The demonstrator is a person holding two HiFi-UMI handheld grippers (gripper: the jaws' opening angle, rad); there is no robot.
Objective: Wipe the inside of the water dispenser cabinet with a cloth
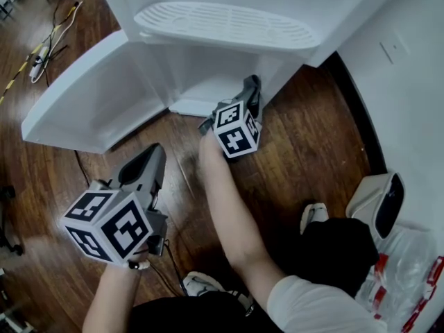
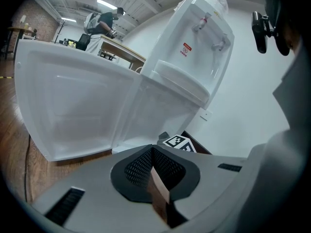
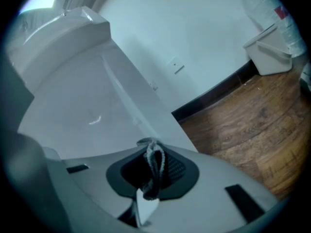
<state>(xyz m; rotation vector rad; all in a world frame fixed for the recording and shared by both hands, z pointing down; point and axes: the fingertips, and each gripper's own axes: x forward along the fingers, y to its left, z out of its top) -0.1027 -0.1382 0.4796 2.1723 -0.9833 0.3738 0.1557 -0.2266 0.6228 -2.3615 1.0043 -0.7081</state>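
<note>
Right gripper view shows the right gripper (image 3: 151, 150) with its jaws closed on a thin grey woven cloth (image 3: 154, 165). Only a small twisted fold of it stands up between the pads, with a white tag under it. In the head view this gripper is low at the right front corner of the white plastic water dispenser cabinet (image 1: 208, 75), at the mouth and not yet deep inside. The cloth itself cannot be seen there.

The left gripper (image 2: 151, 152) is pressed together on nothing and hangs back over the brown wooden floor (image 1: 312, 151), beside the open white cabinet door (image 1: 90, 96).

To wipe well, I think the cloth should go flat against the inner walls and the bottom. Since so little cloth sticks out, the hard jaw tips could scrape the plastic, so a tilted approach seems better. The strokes should run from the back to the front.

The cabinet looks empty as far as the views show. Near the wall, a white plastic bin (image 1: 378, 200) has a dark inside, and I cannot tell what it contains.
</note>
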